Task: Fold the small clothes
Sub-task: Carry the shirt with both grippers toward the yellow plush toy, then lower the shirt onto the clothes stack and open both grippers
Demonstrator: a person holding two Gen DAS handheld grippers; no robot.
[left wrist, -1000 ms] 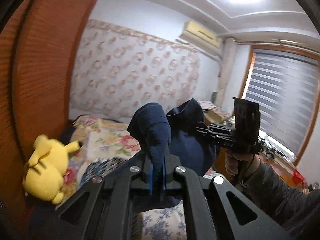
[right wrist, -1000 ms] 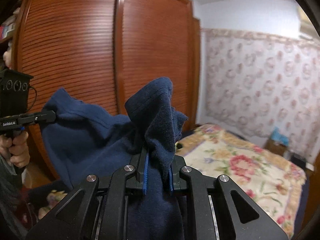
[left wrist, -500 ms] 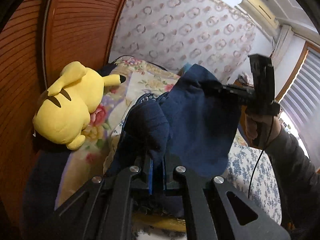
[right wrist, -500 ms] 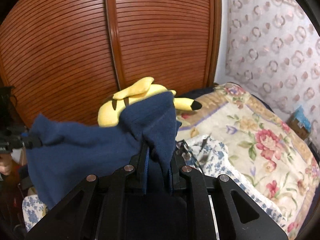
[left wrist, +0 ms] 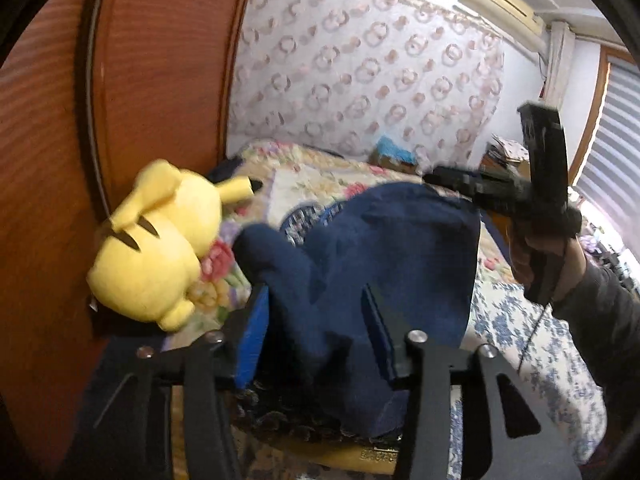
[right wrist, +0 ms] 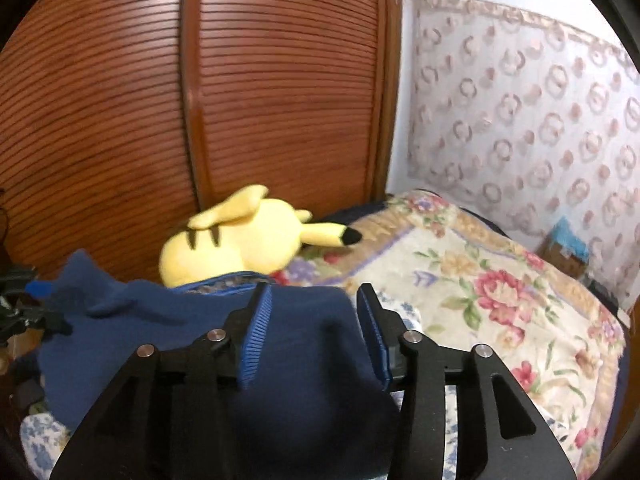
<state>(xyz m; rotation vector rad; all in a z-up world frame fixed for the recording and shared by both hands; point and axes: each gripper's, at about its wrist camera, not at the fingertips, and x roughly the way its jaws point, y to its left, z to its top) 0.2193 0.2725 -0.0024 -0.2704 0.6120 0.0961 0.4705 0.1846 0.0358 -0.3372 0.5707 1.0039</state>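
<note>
Both tools are spread wide, gripping nothing: your left tool point(left wrist: 316, 320) and right tool point(right wrist: 310, 332) each have the navy garment point(left wrist: 384, 248) slumped loose between their fingers, lying on the bed point(right wrist: 500, 280) beside the plush point(right wrist: 240, 240). Back out straight and low so neither finger drags the cloth and spoils the lay.

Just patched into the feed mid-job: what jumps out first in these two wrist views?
The navy garment fills the foreground, lying between the spread fingers of the right hand-held gripper and of the left hand-held gripper, over the bed. Behind it, a bright yellow plush toy lies against the slatted wooden wardrobe. A floral bedspread stretches off to the right.
</note>
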